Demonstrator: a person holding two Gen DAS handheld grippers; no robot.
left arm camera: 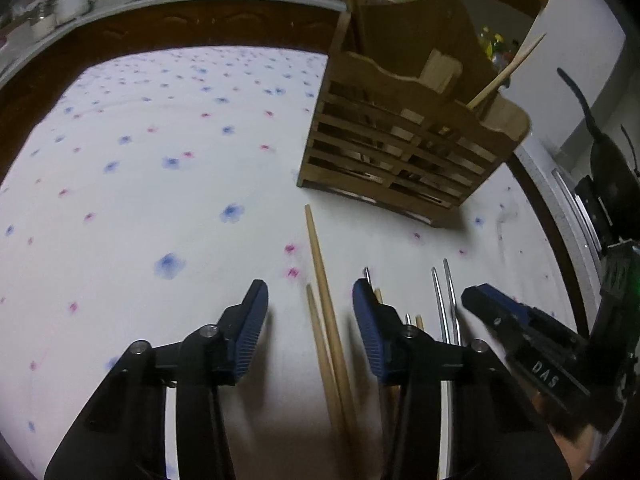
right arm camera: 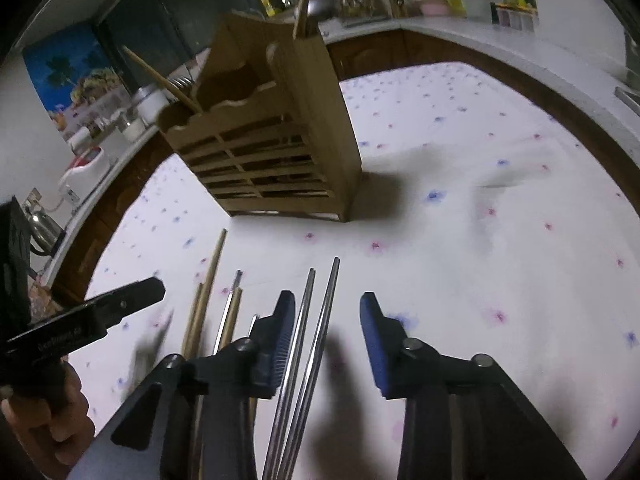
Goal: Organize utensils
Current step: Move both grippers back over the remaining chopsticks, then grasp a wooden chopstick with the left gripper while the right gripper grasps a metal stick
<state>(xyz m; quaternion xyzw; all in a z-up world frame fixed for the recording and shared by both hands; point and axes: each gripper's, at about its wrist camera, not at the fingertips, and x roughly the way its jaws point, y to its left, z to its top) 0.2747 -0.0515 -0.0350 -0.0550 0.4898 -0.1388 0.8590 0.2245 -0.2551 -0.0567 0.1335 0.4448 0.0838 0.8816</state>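
Wooden chopsticks run bottom to top between the left gripper's part-open jaws, untouched. Metal chopsticks lie likewise, tips toward the holder, inside the right gripper's gap.

wooden chopsticks: near ends cut off | holder: contents unclear behind slats

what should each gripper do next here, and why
Probably close both grips. The left gripper straddles the wooden chopsticks and the right gripper straddles the metal chopsticks, yet in both views the pads look clear of the sticks. Both pairs lie flat on the tablecloth, and the wooden holder stands just beyond them.
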